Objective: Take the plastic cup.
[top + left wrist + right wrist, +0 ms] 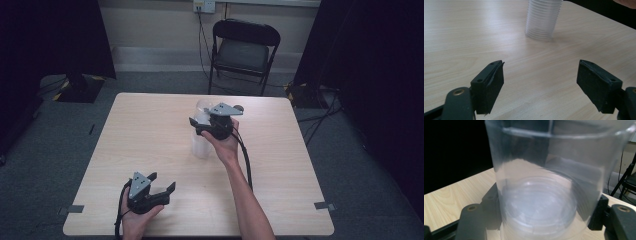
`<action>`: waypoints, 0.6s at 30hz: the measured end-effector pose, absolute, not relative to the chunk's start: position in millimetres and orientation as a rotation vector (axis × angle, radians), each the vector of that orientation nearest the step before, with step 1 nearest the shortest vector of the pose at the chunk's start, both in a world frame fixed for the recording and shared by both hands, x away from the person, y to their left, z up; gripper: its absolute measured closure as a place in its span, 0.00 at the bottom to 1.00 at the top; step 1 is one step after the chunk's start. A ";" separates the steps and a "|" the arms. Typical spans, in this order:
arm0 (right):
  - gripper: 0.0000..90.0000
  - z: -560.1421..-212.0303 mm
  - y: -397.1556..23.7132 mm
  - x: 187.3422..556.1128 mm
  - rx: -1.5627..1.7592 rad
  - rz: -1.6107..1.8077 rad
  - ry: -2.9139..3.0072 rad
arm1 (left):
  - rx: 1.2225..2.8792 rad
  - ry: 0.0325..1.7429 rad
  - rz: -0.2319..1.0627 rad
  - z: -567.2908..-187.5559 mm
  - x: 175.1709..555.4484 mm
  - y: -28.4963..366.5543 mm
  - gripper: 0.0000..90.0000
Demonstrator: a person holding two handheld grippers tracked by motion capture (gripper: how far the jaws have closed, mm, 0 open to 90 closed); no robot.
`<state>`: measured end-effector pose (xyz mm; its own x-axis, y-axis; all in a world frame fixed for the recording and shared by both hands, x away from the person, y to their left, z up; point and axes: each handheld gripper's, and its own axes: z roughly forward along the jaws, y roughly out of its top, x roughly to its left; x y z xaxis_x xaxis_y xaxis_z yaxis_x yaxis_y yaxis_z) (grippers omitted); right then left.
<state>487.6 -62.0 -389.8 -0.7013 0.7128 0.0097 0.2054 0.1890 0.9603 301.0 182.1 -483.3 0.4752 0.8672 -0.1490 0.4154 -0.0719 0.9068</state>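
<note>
Right gripper [207, 125] has its jaws closed around the clear ribbed plastic cup [544, 195], which stands near mid-table [150, 135]. Left gripper [160, 187] rests at the near edge, jaws spread wide and empty. Judgement: squeeze lightly and lift straight up; the thin wall will likely buckle.

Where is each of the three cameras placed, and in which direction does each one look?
High view: sits above the person's side, looks forward and down on the light wooden table; forearms and both hands show.
Left gripper view: rides the left gripper, looks between open jaws across the table at the stack of clear ribbed plastic cups.
Right gripper view: rides the right gripper, its jaws on either side of a clear cup.
All three share the cups.
</note>
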 end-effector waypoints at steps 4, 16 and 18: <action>0.35 -383.3 -63.6 487.7 0.867 1.551 2.014 | 1.679 1.105 0.526 -483.5 300.8 182.5 0.30; 0.36 -372.2 -69.9 482.4 0.876 1.579 1.978 | 1.701 1.048 0.497 -482.8 302.3 176.2 0.34; 0.37 -369.6 -71.1 482.2 0.879 1.590 1.973 | 1.695 1.044 0.493 -482.4 302.5 175.6 0.34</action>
